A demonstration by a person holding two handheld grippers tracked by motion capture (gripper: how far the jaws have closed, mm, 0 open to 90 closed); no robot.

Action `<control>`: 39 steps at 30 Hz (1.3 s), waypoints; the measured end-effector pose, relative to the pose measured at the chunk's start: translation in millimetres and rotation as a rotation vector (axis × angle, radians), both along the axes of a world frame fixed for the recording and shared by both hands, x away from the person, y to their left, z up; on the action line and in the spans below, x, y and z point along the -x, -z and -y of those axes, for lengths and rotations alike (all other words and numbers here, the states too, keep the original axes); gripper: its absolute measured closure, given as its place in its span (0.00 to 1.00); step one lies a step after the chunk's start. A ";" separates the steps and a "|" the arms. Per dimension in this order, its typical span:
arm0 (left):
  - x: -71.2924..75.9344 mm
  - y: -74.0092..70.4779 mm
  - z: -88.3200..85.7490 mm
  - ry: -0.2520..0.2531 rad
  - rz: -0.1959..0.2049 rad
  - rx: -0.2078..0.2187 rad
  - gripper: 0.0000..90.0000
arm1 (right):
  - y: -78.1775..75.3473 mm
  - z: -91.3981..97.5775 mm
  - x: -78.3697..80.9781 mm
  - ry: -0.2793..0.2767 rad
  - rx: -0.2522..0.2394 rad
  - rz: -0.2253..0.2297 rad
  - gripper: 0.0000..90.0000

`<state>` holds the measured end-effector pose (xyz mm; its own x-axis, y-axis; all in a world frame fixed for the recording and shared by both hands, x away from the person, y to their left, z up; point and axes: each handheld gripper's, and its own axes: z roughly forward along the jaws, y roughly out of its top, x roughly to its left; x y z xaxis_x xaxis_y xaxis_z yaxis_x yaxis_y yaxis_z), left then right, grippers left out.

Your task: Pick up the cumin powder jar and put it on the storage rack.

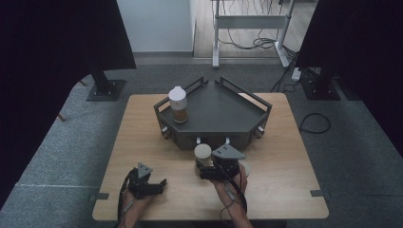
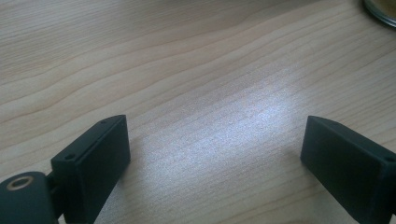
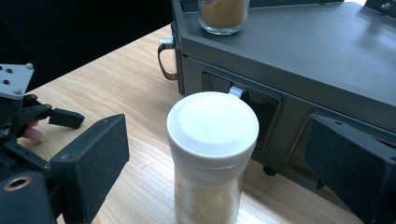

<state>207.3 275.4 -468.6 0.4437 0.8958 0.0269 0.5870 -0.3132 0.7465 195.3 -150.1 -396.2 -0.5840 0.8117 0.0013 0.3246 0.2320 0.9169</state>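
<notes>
A glass jar with a white lid (image 3: 212, 135) and pale contents stands on the wooden table, just in front of a dark grey tray stand (image 3: 299, 51). My right gripper (image 3: 219, 140) is open, its jaws wide on either side of the jar without touching it. From above, the same jar (image 1: 203, 154) sits by my right gripper (image 1: 206, 167). A second white-lidded jar (image 1: 178, 105) with brown contents stands on the left of the tray (image 1: 223, 111). My left gripper (image 1: 160, 185) rests near the front left, open over bare wood (image 2: 215, 140).
The tray stand has raised rails, side handles (image 3: 166, 58) and a white clip (image 3: 236, 91) on its front. A round glassy rim (image 2: 380, 9) is at the corner of the left gripper view. My left gripper (image 3: 28, 112) lies off to the jar's left.
</notes>
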 end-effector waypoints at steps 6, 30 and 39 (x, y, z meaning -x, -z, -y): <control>0.1 0.1 -0.2 0.004 0.000 0.000 0.08 | 5.7 -9.5 -0.5 0.020 0.005 0.004 0.07; -0.1 0.0 -0.4 0.008 0.000 0.000 0.08 | 17.1 -40.3 0.6 0.066 0.077 0.052 0.10; 0.0 0.1 -0.4 0.008 0.000 0.000 0.08 | 16.8 -43.7 -1.2 0.066 0.095 0.054 0.13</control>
<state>207.3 275.8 -468.7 0.4509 0.8922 0.0268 0.5841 -0.3177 0.7469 196.4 -106.4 -413.0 -0.5262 0.8435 -0.1077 0.2928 0.2986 0.9084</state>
